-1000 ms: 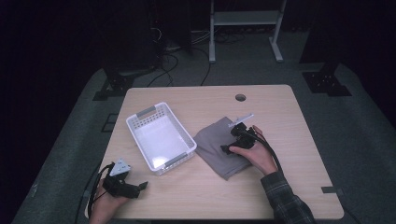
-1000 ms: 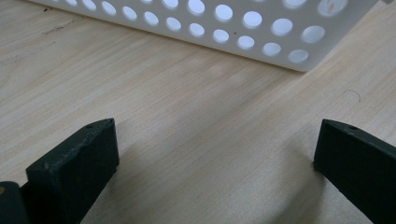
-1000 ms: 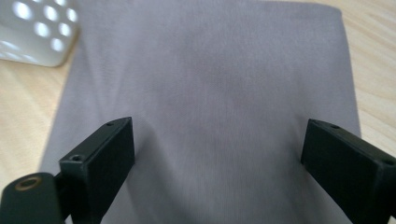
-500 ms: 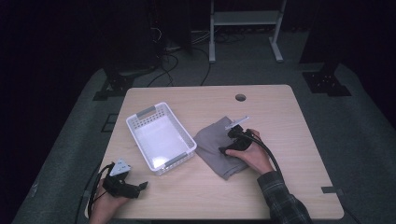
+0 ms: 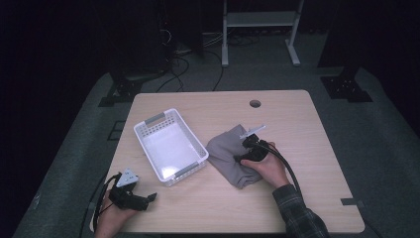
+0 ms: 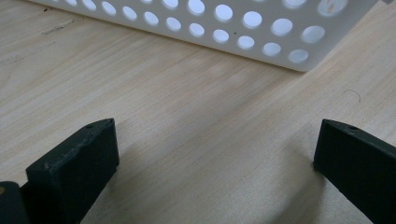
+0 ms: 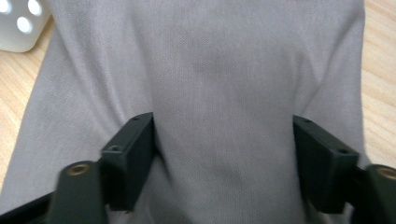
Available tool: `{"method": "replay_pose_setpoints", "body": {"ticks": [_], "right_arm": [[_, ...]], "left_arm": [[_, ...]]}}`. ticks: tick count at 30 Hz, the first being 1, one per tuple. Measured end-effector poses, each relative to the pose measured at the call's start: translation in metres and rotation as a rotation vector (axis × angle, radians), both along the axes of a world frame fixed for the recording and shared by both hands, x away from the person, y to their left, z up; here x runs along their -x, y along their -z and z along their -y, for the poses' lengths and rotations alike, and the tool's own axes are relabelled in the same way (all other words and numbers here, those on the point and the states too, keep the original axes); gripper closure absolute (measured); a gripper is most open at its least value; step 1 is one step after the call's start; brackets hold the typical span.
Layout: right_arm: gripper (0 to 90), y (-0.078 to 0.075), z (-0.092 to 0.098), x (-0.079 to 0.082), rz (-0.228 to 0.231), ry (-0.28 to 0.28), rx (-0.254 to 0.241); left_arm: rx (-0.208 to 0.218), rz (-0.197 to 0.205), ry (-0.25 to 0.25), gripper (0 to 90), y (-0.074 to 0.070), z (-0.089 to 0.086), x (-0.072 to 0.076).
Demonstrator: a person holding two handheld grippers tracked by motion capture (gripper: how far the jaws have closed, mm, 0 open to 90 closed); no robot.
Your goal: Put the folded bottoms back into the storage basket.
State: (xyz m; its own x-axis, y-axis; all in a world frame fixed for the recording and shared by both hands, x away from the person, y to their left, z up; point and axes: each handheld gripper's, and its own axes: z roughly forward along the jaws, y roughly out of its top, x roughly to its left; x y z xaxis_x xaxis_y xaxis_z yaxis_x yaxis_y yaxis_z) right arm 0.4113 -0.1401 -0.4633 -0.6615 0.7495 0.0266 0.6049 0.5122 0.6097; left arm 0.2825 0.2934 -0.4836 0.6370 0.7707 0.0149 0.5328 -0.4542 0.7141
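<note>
Your right gripper presses down on a grey cloth that lies crumpled on the pale, fine-grained wooden table, just right of a white plastic basket. In the right gripper view, its two blocky black jaws stand wide apart with the cloth spread between them, the soft woven fabric gathered into shallow folds against their inner faces; they bracket the material but have not closed on it. The basket is rectangular, with grey handles at its short ends and walls pierced by rows of round holes, seen close up in the left gripper view. Your left gripper, topped by its grey three-cornered plate, rests in your left hand at the table's near left corner; its matte black jaws are spread wide over bare wood, holding nothing. A round cable hole marks the far side.
</note>
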Motion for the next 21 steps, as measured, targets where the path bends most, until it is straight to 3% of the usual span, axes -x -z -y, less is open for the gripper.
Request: {"method": "replay_pose_setpoints", "body": {"ticks": [13,21], "right_arm": [[57.4,-0.0024,0.0017,0.0055,0.0,0.025,-0.028],[59.7,-0.0006,0.0058,0.0085,0.01,0.021,-0.065]], "left_arm": [[-0.001,0.002,0.005,0.0,0.0,-0.0001,-0.0003],[-0.001,0.002,0.007,0.0,-0.0001,-0.0002,-0.0004]]}}
